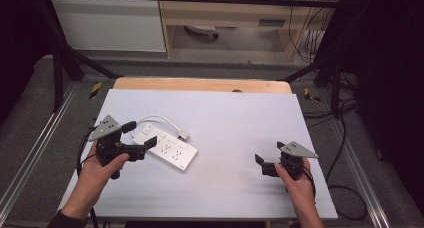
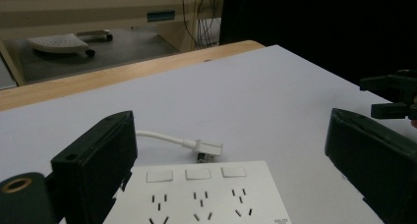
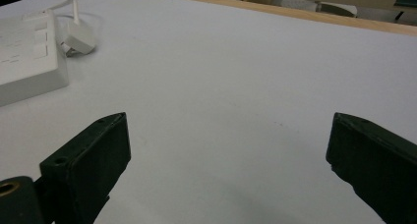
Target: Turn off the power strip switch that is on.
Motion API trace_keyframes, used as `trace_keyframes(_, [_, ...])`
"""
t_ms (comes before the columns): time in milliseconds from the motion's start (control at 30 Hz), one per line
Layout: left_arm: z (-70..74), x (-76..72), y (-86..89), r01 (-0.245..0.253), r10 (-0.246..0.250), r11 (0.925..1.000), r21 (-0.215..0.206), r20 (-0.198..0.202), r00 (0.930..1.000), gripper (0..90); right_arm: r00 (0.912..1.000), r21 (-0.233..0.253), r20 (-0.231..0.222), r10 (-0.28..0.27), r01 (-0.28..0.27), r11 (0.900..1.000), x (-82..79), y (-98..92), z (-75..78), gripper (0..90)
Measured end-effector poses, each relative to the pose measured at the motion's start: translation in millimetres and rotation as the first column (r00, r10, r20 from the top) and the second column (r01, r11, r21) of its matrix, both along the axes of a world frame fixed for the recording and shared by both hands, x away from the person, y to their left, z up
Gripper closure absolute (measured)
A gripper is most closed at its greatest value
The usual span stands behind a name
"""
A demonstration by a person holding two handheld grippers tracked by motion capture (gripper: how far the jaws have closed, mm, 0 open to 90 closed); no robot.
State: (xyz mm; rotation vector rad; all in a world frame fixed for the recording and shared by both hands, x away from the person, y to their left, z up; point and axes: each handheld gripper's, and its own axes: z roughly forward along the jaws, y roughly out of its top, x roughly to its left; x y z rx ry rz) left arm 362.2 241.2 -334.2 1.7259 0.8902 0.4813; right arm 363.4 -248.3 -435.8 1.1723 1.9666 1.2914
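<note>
One strip [image 1: 171, 150] in play: white, lies flat on sheet [image 1: 225, 118], left of centre, long axis running near-left to far-right diagonal. Three switches [image 2: 190, 174] and three socket sets face up. Short cable [image 1: 159, 119] loops off the far end, plug [image 2: 209, 148] resting on sheet just beyond the strip, apart from it.

Left gripper [image 1: 137, 139]: released, jaws spread wide, straddling strip's near-left end, nothing gripped yet. Looks like the approach for a grasp. From the left gripper view, left jaw sits at the strip's corner, right jaw well off to the side, so off-centre.

To do it well:
- Shift so the strip's short width sits centred between jaws before closing; squeezing at a corner likely spins it.
- Grip across the narrow width, not the length.
- Drop low enough for the pads to catch side walls, not the top face; low flat body, easy to skid over.
- Close slow; smooth plastic on smooth sheet probably slides.
- Keep clear of cable loop and plug, else drags along.

Right gripper [image 1: 269, 164]: also released, jaws wide, holding nothing, low over bare sheet at right, well apart from strip. Free to pin the far end if the strip pivots.
</note>
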Motion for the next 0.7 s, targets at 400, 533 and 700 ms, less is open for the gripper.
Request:
trace_keyframes(400, [4.3,13.4,-13.1,0.031,-0.031,0.999,0.031,0.0,0.9995,5.4,1.0,-0.003,0.002,0.007,-0.007,1.0,0.2,0.6,0.6,3.4])
trace_keyframes(533, [7.1,15.8,-17.3,0.035,-0.035,0.9984,0.044,0.0,0.9994,5.4,1.0,0.003,0.002,0.001,-0.002,1.0,-0.1,-2.4,0.7,3.3])
trace_keyframes(700, [12.1,17.5,-19.6,0.04,-0.04,0.9973,0.062,0.006,0.9992,5.4,1.0,0.006,0.005,0.007,-0.007,1.0,1.7,-0.8,1.8,3.3])
